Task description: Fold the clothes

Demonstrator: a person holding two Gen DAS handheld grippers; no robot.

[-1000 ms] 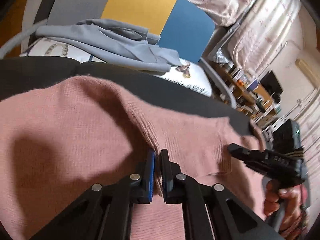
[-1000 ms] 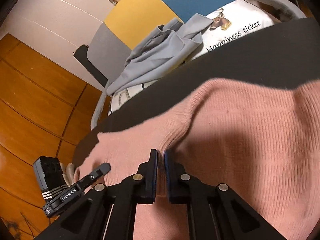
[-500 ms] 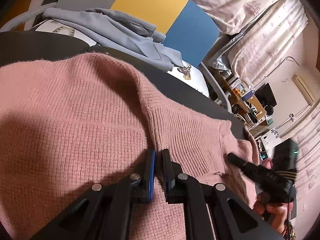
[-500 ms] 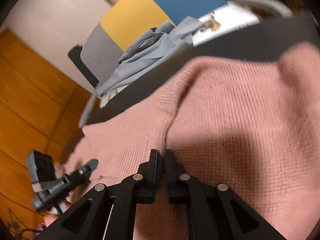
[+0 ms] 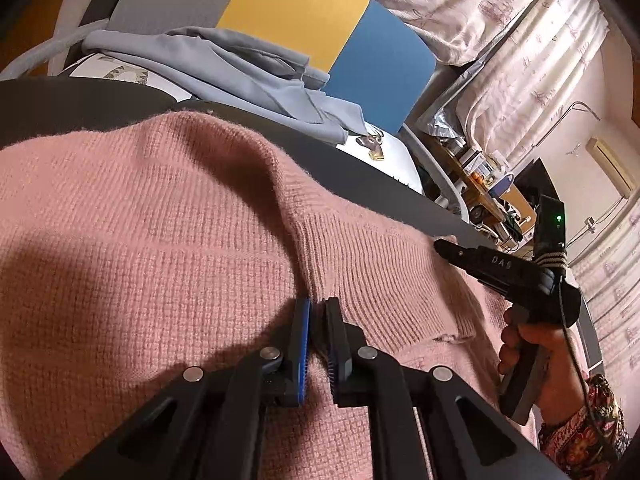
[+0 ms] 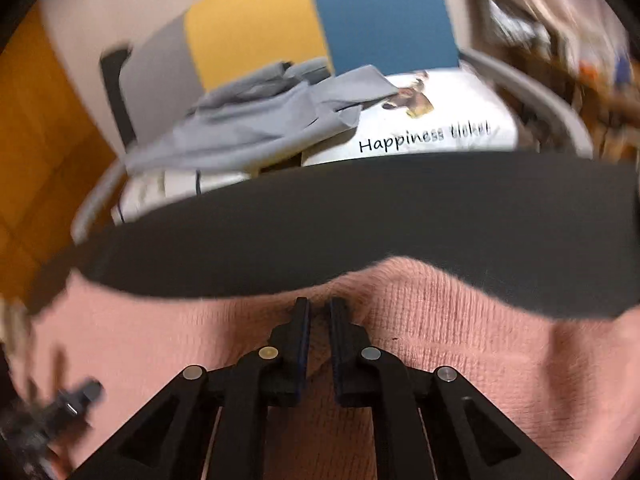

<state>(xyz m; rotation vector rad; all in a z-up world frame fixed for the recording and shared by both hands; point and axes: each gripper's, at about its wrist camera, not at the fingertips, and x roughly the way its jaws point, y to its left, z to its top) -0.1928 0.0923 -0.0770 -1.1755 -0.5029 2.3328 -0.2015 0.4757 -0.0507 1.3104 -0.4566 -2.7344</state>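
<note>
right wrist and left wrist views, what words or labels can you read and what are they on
"Happiness": on the white cushion beside the deer picture; the next word is blurred, perhaps "ticket".
"DAS": on the right claw, along its black body in the left wrist view; any further letters are too small to read.
No other text can be read in either view.

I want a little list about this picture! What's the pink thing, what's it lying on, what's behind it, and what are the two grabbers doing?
garment: pink knitted sweater
surface: dark grey table
behind: crumpled grey-blue garment on a white printed cushion, in a grey, yellow and blue chair
left gripper: jaws have just been easing open; a sweater fold sits between them
right gripper: jaws pinched on the sweater edge
fold: not finished
</note>
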